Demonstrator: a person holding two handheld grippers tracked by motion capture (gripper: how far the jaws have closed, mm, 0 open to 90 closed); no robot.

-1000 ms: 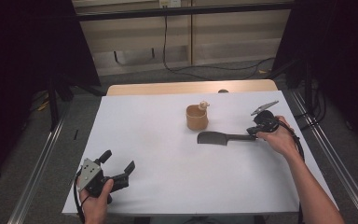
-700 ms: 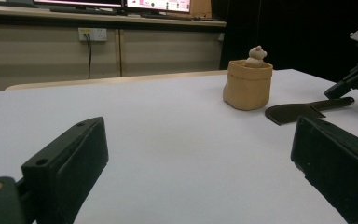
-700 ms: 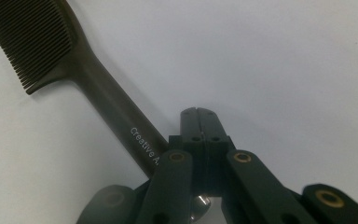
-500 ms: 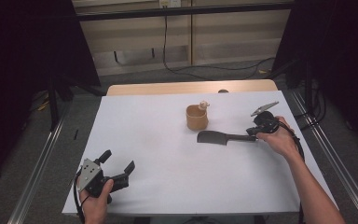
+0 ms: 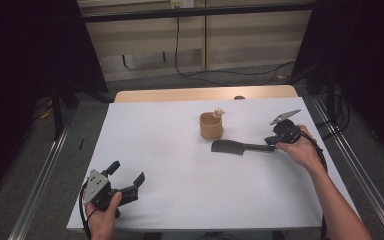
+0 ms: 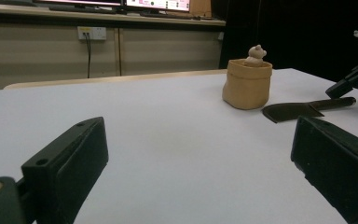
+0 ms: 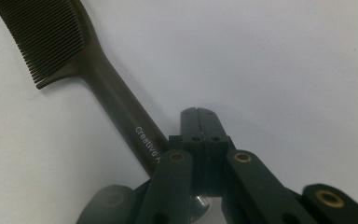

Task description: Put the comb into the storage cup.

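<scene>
White counter point(image 5: 190, 165): the comb point(image 5: 240, 147) lies at 3 o'clock, beside the tan cup point(image 5: 211, 126), its handle pinched in the right claw point(image 5: 275, 142). The left claw point(image 5: 125, 182) is held wide at 7 o'clock. A level lift is advised.

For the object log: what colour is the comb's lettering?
White, on the dark brown handle of the comb; clearest in the right gripper view.

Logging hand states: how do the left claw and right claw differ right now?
The left claw is open with jaws wide apart, holding nothing; the right claw is shut on the dark brown plastic comb by its handle. The left sits at the white table's near edge, the right farther back. Both are black and hand-held.
</scene>
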